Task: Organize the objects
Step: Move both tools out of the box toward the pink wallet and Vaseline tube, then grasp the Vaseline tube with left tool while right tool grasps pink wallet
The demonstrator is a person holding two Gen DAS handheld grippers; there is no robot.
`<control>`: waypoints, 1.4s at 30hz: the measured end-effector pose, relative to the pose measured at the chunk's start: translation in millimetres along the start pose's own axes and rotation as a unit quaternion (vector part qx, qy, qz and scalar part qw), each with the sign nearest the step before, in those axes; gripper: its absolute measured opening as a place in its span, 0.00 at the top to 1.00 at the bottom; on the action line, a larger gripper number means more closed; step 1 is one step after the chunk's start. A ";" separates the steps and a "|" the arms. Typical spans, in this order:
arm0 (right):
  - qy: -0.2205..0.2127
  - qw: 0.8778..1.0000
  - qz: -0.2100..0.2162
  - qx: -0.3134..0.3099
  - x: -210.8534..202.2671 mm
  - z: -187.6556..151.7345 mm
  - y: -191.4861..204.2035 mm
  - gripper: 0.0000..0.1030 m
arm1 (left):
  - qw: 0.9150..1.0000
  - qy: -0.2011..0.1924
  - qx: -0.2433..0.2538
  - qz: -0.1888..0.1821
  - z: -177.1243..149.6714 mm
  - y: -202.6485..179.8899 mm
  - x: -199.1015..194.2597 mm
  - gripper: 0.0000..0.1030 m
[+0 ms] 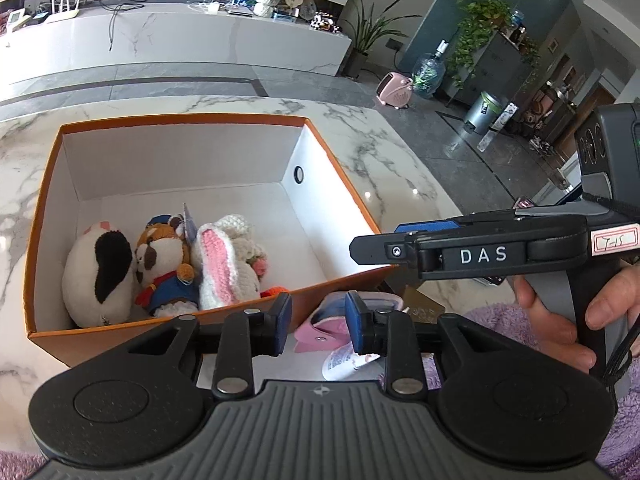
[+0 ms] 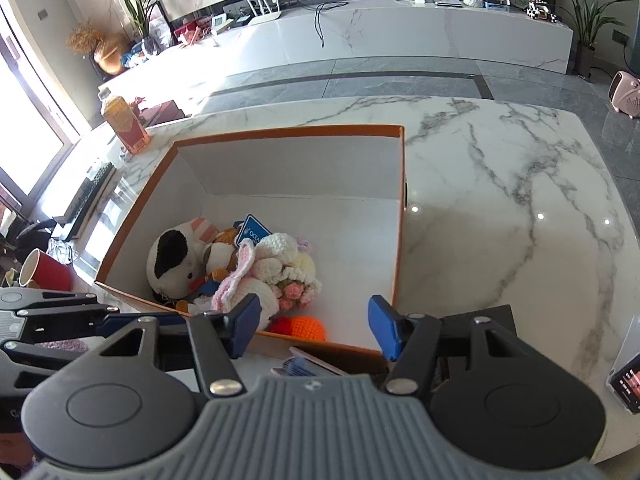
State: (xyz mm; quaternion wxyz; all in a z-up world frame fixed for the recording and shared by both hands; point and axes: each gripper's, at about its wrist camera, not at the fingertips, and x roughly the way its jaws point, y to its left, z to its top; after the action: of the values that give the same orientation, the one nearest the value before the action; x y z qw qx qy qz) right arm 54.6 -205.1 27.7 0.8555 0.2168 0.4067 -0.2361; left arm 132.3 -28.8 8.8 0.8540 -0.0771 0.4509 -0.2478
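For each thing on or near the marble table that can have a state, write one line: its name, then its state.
Orange box: open, no lid, upright.
Black-and-white plush: lying inside the box.
Knitted bunny: inside the box, against the brown plush.
Brown plush: inside the box.
Pink pouch: outside the box, on the table.
Left tongs: open, empty.
Right tongs: open, empty.

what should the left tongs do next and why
Probably lower the left tongs onto the pink pouch lying on the table just outside the orange box and close on it. Both tongs look empty and open, the soft toys already sit inside the box, and the pouch shows between the left fingers, so it seems the nearest thing left out.
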 end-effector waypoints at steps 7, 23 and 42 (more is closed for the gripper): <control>-0.012 0.999 0.005 0.044 -17.3 -27.3 -23.1 0.46 | 0.998 0.016 0.061 -0.015 -19.5 -26.7 15.3 0.58; 0.012 0.998 0.014 0.058 -4.3 -55.2 -31.7 0.50 | 0.988 0.051 0.148 -0.008 -46.5 -58.7 70.9 0.53; 0.030 0.999 0.030 0.019 14.7 -52.1 -26.4 0.37 | 0.991 0.048 0.125 0.024 -63.0 -36.9 40.5 0.86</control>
State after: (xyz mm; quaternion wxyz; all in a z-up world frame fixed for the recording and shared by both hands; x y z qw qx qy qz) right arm 16.6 -200.1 -18.7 0.8451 0.2525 0.4211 -0.2114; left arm 87.3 -74.9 -44.4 0.8401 0.0533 0.4584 -0.2850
